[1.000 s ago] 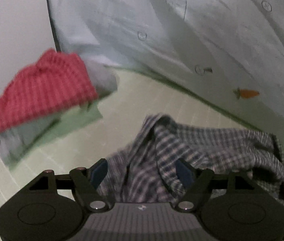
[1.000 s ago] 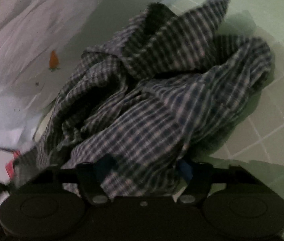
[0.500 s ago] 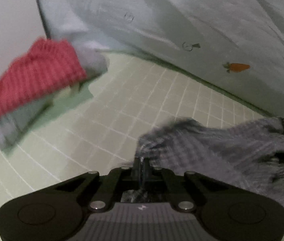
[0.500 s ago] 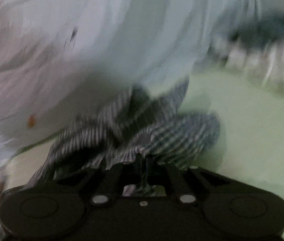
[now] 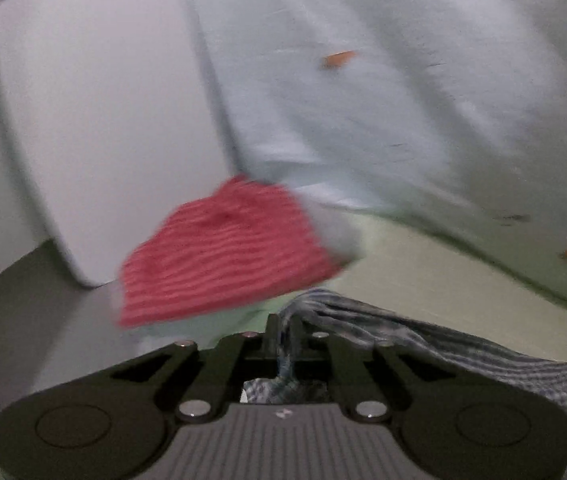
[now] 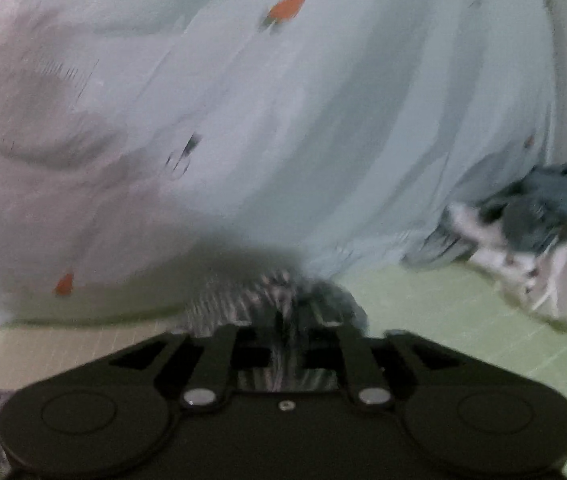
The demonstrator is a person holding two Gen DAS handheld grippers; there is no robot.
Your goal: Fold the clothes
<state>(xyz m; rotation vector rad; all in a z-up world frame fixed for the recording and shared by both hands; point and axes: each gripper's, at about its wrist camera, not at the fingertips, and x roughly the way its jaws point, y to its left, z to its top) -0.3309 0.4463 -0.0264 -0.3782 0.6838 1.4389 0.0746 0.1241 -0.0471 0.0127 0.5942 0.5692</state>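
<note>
A dark blue-and-white checked shirt [image 5: 463, 348] trails to the right from my left gripper [image 5: 283, 328], which is shut on a bunch of its cloth above the green grid mat [image 5: 423, 280]. My right gripper [image 6: 287, 316] is shut on another part of the same shirt [image 6: 239, 300], which bunches just ahead of its closed fingers. Most of the shirt is hidden below both grippers. Both views are motion-blurred.
A folded red-striped garment [image 5: 223, 252] lies on a small stack at the mat's left end. A pale blue sheet with orange carrots [image 6: 283, 100] hangs behind. A heap of dark and white clothes [image 6: 543, 240] lies at the right. A white rounded panel [image 5: 95, 120] stands at the left.
Both grippers shut on the checked shirt and lifted it off the mat. The views swung upward toward the sheet, and the shirt now stretches between the grippers.
</note>
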